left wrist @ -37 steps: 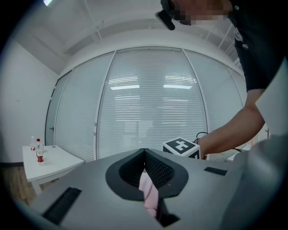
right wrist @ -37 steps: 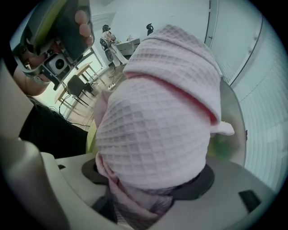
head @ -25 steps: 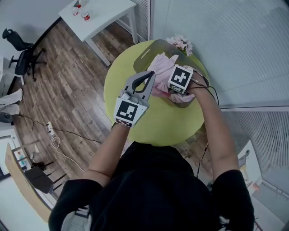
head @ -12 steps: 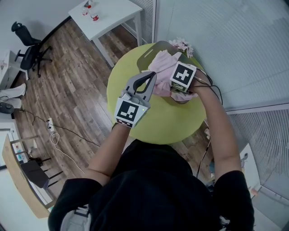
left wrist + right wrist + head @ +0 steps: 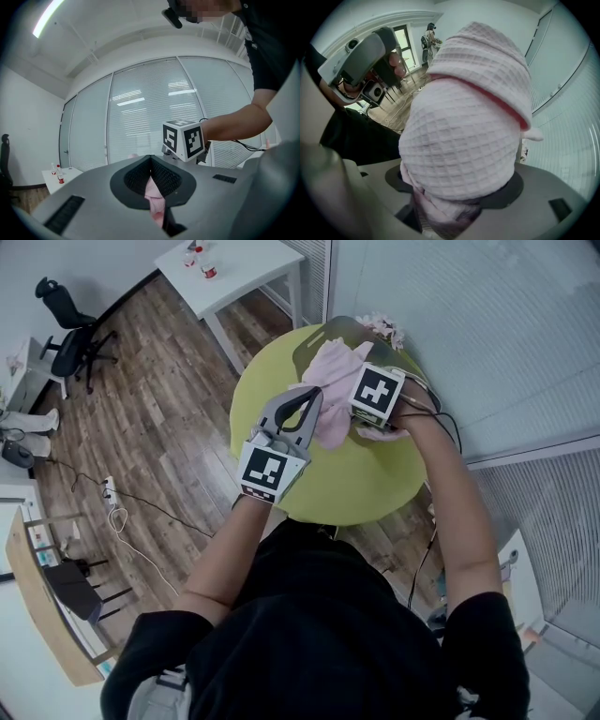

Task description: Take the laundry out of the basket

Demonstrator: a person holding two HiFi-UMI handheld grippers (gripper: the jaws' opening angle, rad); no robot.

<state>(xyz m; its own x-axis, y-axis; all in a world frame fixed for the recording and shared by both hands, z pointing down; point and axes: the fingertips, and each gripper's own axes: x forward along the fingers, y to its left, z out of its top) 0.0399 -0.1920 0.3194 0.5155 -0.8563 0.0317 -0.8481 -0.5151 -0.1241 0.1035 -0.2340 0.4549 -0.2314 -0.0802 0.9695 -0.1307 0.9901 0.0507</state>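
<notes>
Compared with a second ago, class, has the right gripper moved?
Yes: the right gripper has risen away from the basket on the green table, lifting the pink cloth.

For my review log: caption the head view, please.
Left gripper and right gripper pinch pink cloth over basket on green table.
</notes>
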